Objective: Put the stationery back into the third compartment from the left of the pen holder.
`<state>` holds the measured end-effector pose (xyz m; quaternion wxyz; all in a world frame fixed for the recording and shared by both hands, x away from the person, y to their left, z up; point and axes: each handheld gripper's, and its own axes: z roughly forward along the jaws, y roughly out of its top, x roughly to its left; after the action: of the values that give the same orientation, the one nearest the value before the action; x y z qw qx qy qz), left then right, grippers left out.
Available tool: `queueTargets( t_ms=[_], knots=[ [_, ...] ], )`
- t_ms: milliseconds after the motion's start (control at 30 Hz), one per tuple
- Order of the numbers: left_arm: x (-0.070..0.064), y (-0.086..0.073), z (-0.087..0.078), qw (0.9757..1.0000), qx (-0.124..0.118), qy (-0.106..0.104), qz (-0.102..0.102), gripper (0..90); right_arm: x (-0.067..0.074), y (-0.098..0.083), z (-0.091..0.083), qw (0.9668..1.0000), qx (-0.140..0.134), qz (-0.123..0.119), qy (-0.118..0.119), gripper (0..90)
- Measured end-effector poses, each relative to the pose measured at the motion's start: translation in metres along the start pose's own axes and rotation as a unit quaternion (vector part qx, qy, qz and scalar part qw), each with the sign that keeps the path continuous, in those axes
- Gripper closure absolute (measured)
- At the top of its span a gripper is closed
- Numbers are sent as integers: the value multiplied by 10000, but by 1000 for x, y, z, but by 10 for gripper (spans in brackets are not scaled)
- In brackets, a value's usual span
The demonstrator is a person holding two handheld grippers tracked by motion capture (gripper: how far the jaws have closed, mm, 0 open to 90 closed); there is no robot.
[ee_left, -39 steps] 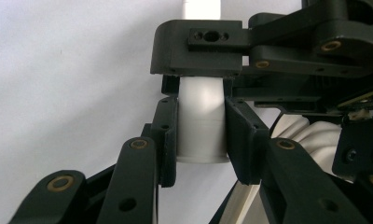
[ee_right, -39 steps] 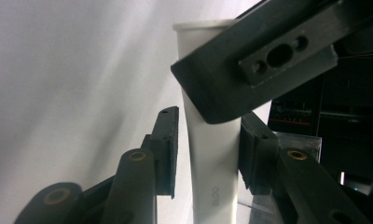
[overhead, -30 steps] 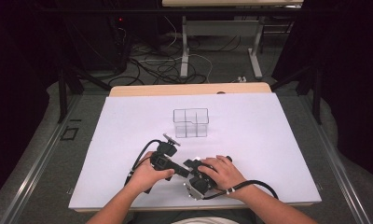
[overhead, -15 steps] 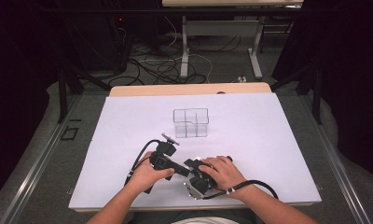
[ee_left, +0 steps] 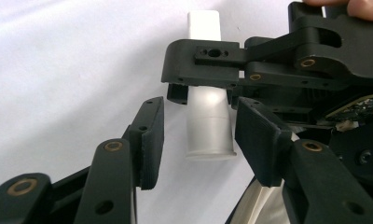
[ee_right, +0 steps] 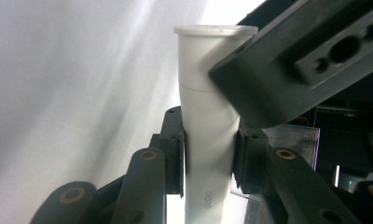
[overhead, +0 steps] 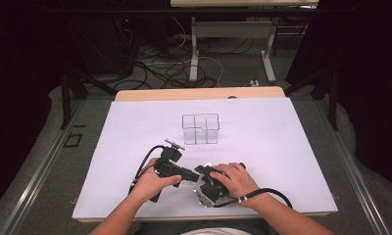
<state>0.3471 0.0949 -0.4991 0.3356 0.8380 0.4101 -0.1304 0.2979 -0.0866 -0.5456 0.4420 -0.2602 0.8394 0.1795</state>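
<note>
A white plastic tube [ee_right: 208, 154] with a flared rim stands between the pads of my right gripper [ee_right: 208, 140], which is shut on its middle. My left gripper [ee_left: 201, 116] faces it end-on; its jaws have just been opening, and the tube's [ee_left: 210, 121] flared end sits between them with a gap on each side. In the high view both hands hold the left gripper [overhead: 190, 174] and the right gripper [overhead: 205, 172] tip to tip near the table's front edge.
A clear plastic box [overhead: 200, 129] with several compartments stands on the white table cover [overhead: 282, 142], beyond the hands. One corner of the box [ee_right: 292, 140] shows behind the right jaws. Black cables trail from both grippers toward the person.
</note>
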Motion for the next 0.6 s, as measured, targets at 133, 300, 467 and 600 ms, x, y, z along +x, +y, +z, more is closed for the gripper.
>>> queueTargets(
  t_ms=[133, 300, 467, 600],
  knots=[
    [1, 0, -3, 9998, -166, 57, 6, 503, -1, -2, 1, 10000, -18, 19, -21, 693],
    [4, -1, -8, 9995, -287, 138, 33, 488, -2, -3, 1, 10000, -12, 41, -12, 693],
    [7, -1, -11, 9986, -439, 271, 69, 459, -1, -4, 0, 9999, 15, 129, -6, 693],
    [13, -3, -12, 9973, -568, 461, 120, 422, -2, -5, 0, 10000, -8, 92, -9, 693]
  ],
)
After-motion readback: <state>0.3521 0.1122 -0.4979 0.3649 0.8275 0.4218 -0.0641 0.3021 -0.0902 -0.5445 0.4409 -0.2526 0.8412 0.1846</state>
